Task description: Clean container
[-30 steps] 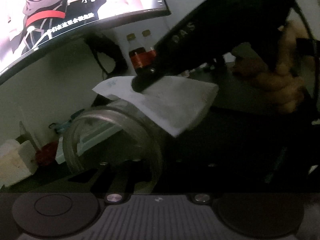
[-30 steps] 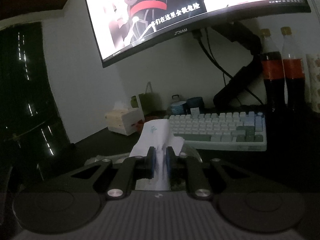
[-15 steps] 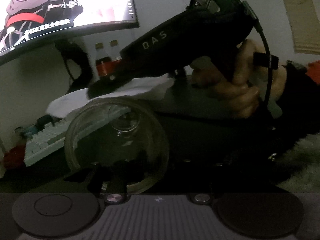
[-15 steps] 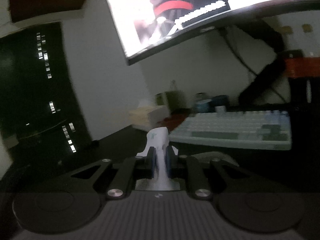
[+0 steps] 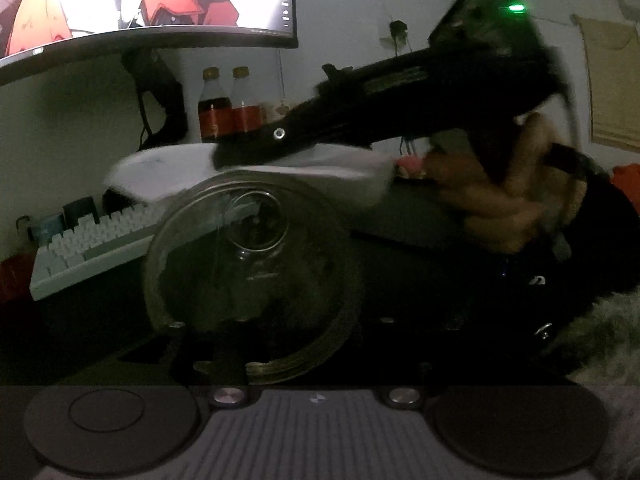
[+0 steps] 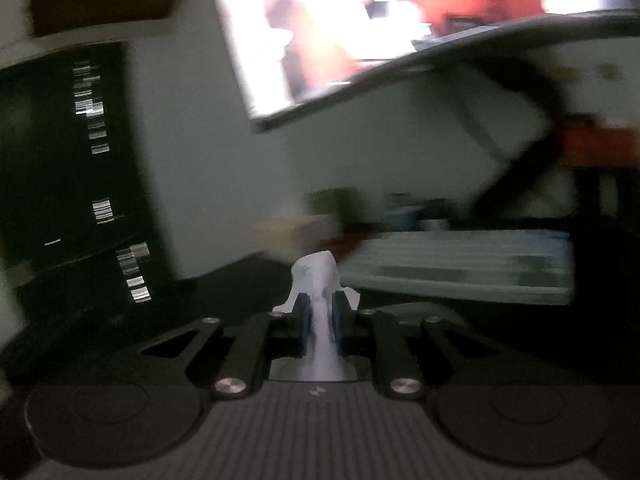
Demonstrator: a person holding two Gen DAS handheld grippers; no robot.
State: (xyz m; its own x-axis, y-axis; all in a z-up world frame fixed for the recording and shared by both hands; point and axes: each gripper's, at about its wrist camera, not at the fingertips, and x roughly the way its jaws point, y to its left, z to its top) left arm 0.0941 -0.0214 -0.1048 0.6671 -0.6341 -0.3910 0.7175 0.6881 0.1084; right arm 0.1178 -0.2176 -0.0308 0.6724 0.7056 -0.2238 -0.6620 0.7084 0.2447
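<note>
the room was dim. in the left wrist view a clear glass jar (image 5: 252, 276) lay on its side between the left gripper's (image 5: 256, 344) two dark fingers, its open mouth facing the camera and its round base visible through the glass. the jaws had just been opening around it, yet with the fingers lost in shadow against the jar i could not tell whether the pads pressed the glass or stood free of it.

across the top of the jar came the right gripper (image 5: 224, 156), held in a person's hand (image 5: 492, 196) — its dark body slanting down from the upper right. it carried a white paper towel (image 5: 256, 174), which spread along the jar's upper rim. the right wrist view was blurred, but it showed the towel (image 6: 318, 300) plainly: a crumpled white strip pinched between the two blue pads (image 6: 305, 318), jaws close together on it, the bunched end sticking out past the tips.

behind lay a pale keyboard (image 5: 92, 248) on the dark desk (image 5: 400, 240), two cola bottles (image 5: 230, 108) against the wall, and a lit monitor (image 5: 160, 0) overhead.
</note>
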